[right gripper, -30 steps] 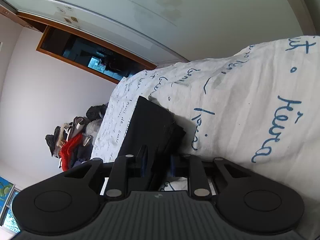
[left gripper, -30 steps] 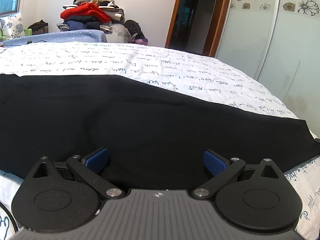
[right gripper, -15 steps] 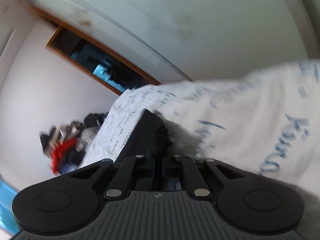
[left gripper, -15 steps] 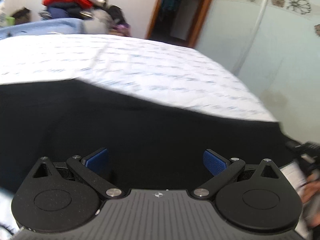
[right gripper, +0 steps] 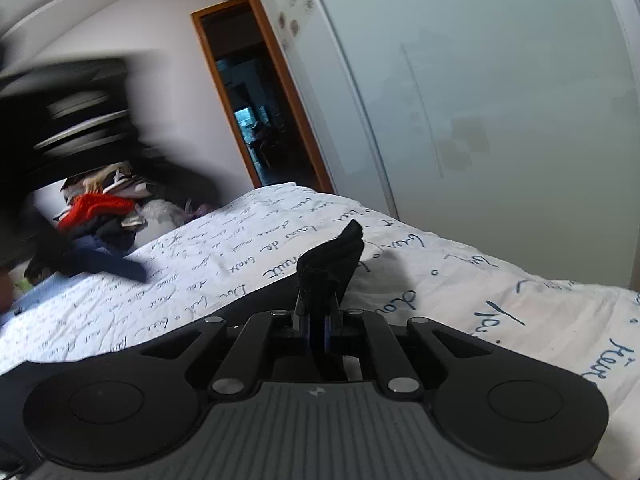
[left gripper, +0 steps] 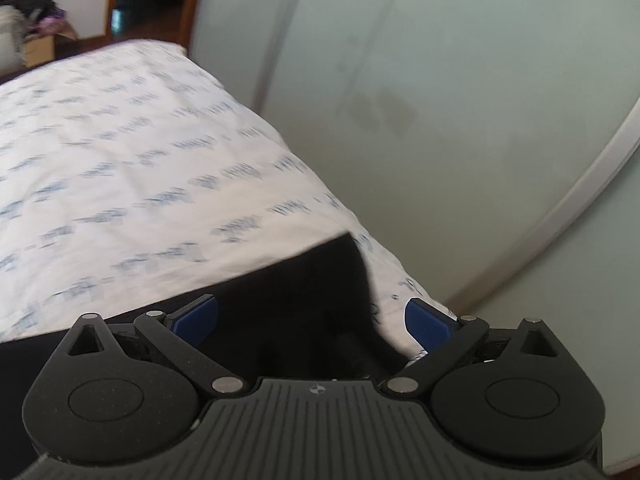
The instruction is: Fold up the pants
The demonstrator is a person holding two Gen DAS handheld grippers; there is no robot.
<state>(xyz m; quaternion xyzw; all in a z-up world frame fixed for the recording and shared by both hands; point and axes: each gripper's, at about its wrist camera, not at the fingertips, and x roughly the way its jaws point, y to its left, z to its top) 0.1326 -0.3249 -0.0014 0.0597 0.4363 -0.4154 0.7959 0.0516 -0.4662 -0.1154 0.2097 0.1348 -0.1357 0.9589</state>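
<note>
Black pants [left gripper: 304,312] lie on a white bedspread with blue writing [left gripper: 120,168]. In the left wrist view my left gripper [left gripper: 312,316] is open, its blue pads on either side of the pants' end near the bed's right edge. In the right wrist view my right gripper [right gripper: 316,328] is shut on a corner of the black pants [right gripper: 332,264], which sticks up above the fingers. The left gripper [right gripper: 72,128] shows there as a dark blur at upper left.
Frosted sliding wardrobe doors [right gripper: 480,100] stand close along the bed's right side. A wooden door frame [right gripper: 256,92] opens to a dark room. A pile of clothes [right gripper: 100,208] with a red item lies beyond the bed.
My left gripper has swung right, from over the middle of the pants to their end by the bed edge. My right gripper has closed on the pants' corner and lifted it.
</note>
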